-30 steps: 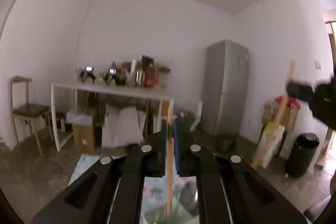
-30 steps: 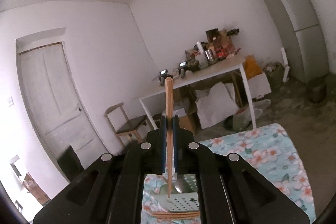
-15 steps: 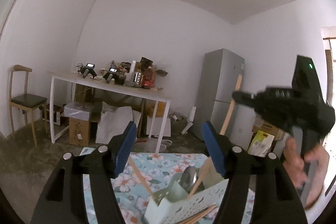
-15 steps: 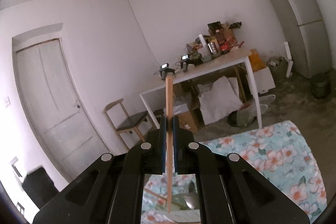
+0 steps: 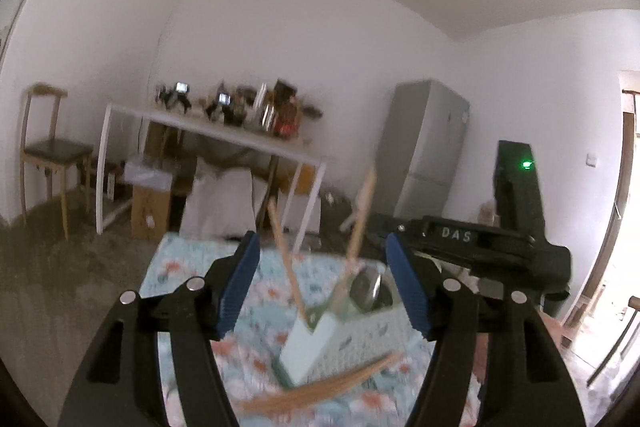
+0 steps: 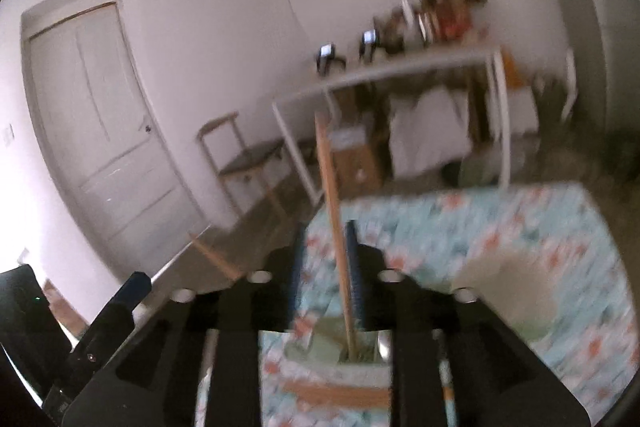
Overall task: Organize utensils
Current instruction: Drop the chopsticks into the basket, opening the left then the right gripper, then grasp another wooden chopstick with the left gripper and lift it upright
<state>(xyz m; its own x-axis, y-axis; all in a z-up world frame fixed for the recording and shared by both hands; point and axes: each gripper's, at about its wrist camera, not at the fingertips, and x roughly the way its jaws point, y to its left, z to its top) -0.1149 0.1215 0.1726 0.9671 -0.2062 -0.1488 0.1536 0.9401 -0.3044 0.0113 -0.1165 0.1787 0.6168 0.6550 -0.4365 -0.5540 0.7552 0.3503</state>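
A pale perforated utensil holder (image 5: 320,337) stands on the floral cloth (image 5: 188,267). In it are two wooden chopsticks (image 5: 285,259) and a metal spoon (image 5: 366,287). My left gripper (image 5: 322,267) hangs open just in front of it, its blue pads well clear of both sticks. In the right wrist view my right gripper (image 6: 326,267) has its jaws opening around an upright chopstick (image 6: 332,223). That stick's lower end rests inside the holder (image 6: 320,349), and a gap shows on the left pad's side. More chopsticks (image 6: 336,395) lie flat by the holder.
The right gripper's black body (image 5: 480,243) reaches in from the right in the left wrist view. Across the room are a cluttered white table (image 5: 224,139), a wooden chair (image 5: 52,147), a grey fridge (image 5: 424,147) and a white door (image 6: 100,115). A blurred pale object (image 6: 512,299) lies on the cloth.
My left gripper let go of its chopstick, which now leans in the holder, opened wide and drew back. My right gripper came down with its chopstick and its jaws have parted.
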